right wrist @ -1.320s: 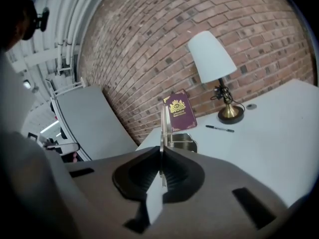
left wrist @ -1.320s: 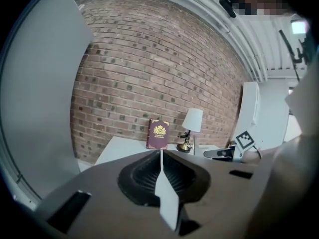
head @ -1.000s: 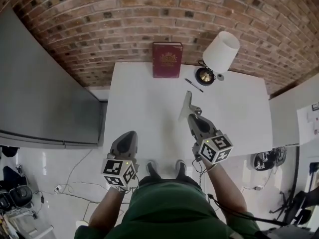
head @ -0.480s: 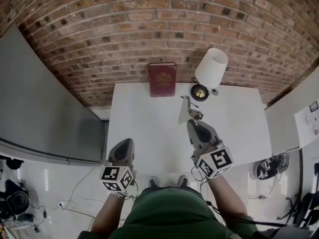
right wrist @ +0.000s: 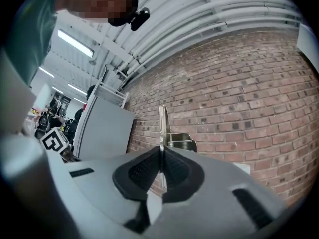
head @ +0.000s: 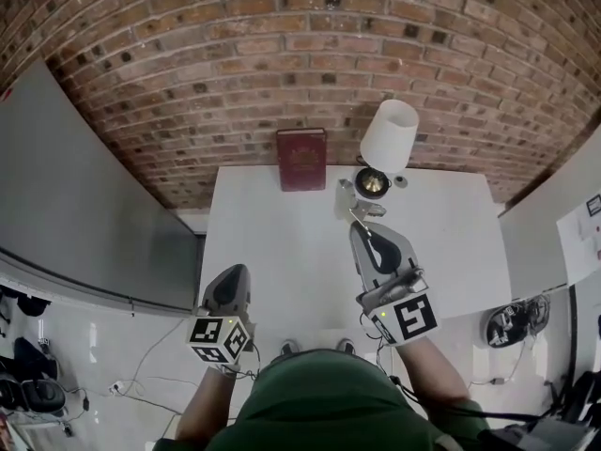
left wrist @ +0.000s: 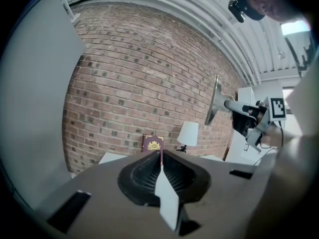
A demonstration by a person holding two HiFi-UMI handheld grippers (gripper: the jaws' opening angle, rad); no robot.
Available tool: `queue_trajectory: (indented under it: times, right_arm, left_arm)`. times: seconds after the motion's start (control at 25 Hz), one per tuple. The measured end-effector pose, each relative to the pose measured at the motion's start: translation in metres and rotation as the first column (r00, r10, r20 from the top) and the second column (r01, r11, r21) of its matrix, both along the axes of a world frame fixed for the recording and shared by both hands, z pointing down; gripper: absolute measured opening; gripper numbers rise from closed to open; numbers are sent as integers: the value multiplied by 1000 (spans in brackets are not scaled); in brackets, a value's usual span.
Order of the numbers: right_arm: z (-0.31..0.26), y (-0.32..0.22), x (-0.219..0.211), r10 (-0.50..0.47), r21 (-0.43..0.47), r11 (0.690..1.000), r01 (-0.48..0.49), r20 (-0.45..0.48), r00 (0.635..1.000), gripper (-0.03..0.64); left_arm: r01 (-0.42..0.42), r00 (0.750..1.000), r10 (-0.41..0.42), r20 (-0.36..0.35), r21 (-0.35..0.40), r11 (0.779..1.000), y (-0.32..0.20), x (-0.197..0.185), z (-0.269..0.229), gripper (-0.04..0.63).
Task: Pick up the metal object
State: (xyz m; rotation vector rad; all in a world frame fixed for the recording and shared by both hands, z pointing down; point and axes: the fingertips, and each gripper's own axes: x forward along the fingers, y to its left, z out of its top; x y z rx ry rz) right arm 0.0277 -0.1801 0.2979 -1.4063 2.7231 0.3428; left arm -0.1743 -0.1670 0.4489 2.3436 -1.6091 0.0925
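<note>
- Right hand-held gripper point(head: 358, 222) is clamped on the metal object point(head: 348, 199), my jaws pressed together on its thin flat plate (the right gripper view shows that plate edge-on, standing upright out of the pads).
- A threaded knob point(right wrist: 180, 142) sticks out from the plate's right side in that view, with the brick wall point(right wrist: 239, 108) behind it.
- Seen from the left gripper view, the metal object hangs in the upper right of the frame, raised well clear of the worktop point(head: 272, 233).
- My left hand-held gripper point(head: 235, 272) sits at the lower left of the head view, jaws together with nothing between them.
- At the worktop's far edge a red book point(head: 301, 159) lies at upper centre, with a white lamp point(head: 389, 135) near it to the right.
</note>
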Motion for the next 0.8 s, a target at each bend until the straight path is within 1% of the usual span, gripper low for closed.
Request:
queue_trajectory:
  times: [0.2,0.36,0.52,0.64,0.72,0.8]
  right_arm:
    - [-8,10,6,-22,26,999,22,-4,1000,5]
    - [-12,14,19,-23,40,999,23,-16,1000,5]
    - [-13,14,30,-14,51,999,16,-22,1000,6]
    - [-16,17,34,-4,87,996,10,-58,998,5]
    - [-12,17,36,-1,85,996,8,-78,997,5]
    - [-8,16,39,-2,71,997,7,-73,997,5]
  left_arm:
    - [35,999,-36,13,18,999,4,4,-9,14]
    - [35,999,-36,17,41,999,7,18,-22,14]
    - [27,1000,-28,10,93,995,6,32,-45,14]
    - [25,1000,-26,11,139,990,7,40,-67,14]
    - [22,999,-28,27,176,984,8,43,-82,14]
    - [17,999,-27,47,210,978,6,46,-94,14]
